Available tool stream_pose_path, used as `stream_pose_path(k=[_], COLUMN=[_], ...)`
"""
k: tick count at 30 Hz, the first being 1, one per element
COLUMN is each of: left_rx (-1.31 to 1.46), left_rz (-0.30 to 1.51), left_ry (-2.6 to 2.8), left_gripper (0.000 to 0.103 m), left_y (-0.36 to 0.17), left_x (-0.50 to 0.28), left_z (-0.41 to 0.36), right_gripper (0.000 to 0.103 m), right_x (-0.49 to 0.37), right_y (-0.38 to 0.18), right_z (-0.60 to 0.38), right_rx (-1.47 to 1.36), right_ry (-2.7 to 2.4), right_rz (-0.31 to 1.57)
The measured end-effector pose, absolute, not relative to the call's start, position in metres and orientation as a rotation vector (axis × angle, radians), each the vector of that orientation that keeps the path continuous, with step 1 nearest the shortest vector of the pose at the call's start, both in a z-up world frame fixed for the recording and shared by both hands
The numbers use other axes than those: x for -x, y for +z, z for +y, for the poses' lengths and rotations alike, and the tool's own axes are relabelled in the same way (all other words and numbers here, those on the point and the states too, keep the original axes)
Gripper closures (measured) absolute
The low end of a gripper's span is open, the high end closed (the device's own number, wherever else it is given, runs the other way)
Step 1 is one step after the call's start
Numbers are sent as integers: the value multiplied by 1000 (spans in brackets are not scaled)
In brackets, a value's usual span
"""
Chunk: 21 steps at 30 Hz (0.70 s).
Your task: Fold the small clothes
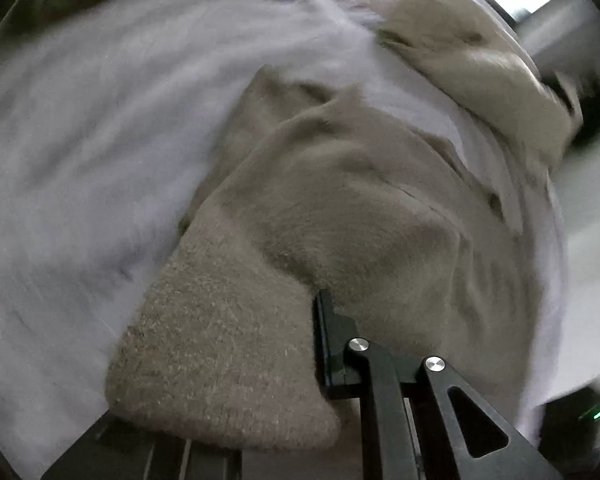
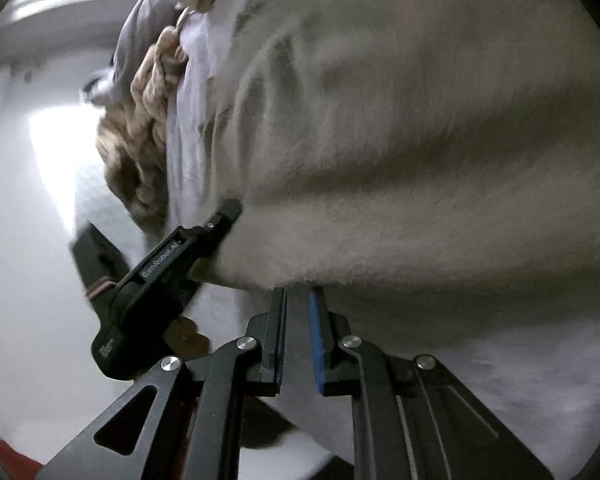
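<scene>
Garment [image 1: 340, 184] pinched in left claw [image 2: 224, 216]; only right view shows right claw [image 2: 298, 304] clamping its hem.

This looks like a bedroom in a home. A white sheet [image 1: 80, 140] spreads wide like a made bed, with soft beige fleece garments [image 1: 340, 184] lying on it. Beyond the sheet's far edge sits a knitted tan piece [image 2: 140, 140], and past that pale walls with bright window light [image 2: 52, 152].
</scene>
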<state>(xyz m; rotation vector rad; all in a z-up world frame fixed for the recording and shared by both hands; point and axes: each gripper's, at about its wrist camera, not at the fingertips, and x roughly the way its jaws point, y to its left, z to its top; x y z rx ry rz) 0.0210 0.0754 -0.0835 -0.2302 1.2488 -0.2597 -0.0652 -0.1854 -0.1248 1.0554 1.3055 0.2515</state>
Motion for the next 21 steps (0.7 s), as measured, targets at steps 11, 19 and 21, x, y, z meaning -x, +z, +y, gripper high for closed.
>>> stream_pose_path(k=[11,19,21], left_rx=[-368,-526,-536], left_rz=[953,845,838], left_ry=[-374,-413,-414], left_gripper=[87,87,87], left_y=[-57,-55,-56], left_x=[13,30,31], left_z=[22,9,8], right_gripper=[19,0,0], right_x=[-55,-175,-193], right_y=[-41,-65,-80], right_z=[-195,-95,-68], right_rx=[-568,-405,-354], right_ry=[374,560,571], right_rz=[1383,1653,1733])
